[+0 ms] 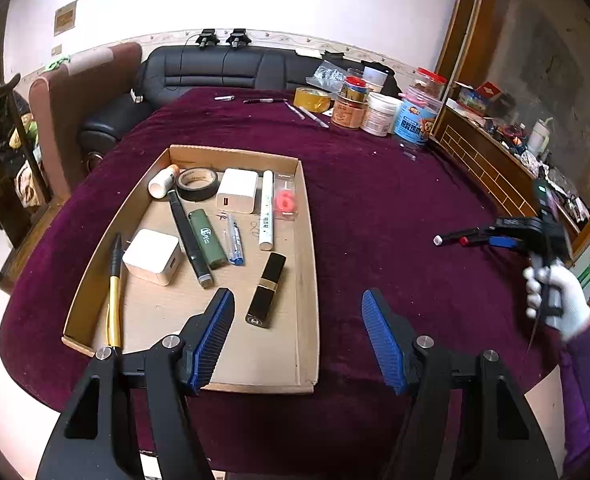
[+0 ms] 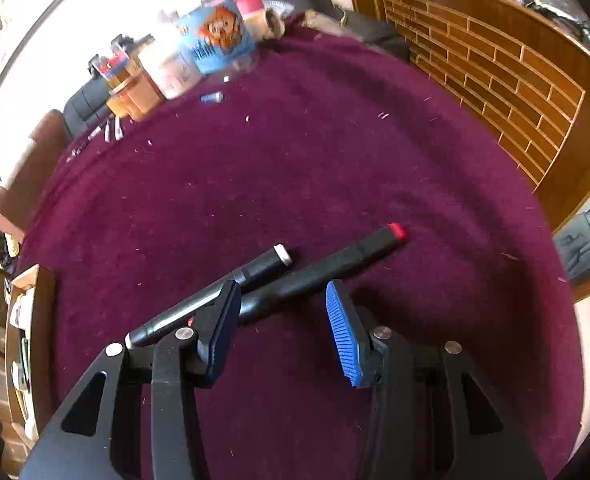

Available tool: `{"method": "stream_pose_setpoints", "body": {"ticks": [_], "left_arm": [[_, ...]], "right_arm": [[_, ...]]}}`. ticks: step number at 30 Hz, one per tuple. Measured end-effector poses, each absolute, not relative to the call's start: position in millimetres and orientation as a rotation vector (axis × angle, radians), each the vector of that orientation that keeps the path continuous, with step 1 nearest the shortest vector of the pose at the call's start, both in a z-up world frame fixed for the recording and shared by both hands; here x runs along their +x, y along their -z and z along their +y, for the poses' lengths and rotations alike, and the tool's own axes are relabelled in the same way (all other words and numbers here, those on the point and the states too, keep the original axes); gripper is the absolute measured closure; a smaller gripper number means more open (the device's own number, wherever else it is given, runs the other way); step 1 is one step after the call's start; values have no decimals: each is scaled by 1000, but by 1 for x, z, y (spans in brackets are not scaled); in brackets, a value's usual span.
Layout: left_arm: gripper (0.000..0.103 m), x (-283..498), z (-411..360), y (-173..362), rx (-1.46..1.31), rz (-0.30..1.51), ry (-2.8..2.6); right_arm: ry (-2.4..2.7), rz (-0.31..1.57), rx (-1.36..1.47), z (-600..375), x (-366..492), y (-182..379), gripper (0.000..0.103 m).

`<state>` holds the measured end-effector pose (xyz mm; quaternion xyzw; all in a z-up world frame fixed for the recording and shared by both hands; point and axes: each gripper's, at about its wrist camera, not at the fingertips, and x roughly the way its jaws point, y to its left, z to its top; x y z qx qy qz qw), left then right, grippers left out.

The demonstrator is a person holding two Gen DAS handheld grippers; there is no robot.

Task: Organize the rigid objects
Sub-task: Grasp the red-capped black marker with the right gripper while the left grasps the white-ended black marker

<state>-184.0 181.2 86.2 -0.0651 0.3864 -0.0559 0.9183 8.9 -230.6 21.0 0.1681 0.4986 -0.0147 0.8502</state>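
Left wrist: our left gripper hangs wide and empty over the near edge of the cardboard tray; the lipstick lies just ahead.

Right wrist: our right gripper stands part open around the red-tipped marker, pads not pressing; white-tipped marker just left. Next, we judge: close, carry trayward. The left finger hides both marker barrels.

The table, covered with dark purple cloth, carries a cardboard tray, two black markers, jars, a tape roll and pens.
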Motion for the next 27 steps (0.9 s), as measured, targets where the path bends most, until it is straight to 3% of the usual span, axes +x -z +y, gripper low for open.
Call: {"method": "stream_pose_setpoints", "body": {"ticks": [3,5,9,27], "left_arm": [[43,-186,177,-88,-120,797,114],[43,-186,174,-88,-118,803,118],[43,-183,163,-88,-117,814,153],[43,-38,-47,-35,62,959,408]], "right_arm": [[52,1029,308,-226,22,-17,62],[103,1022,225,-220,26,-13,74],[96,996,165,-221,16,-13,90],[-98,834,665,-294,-25,8,90]]}}
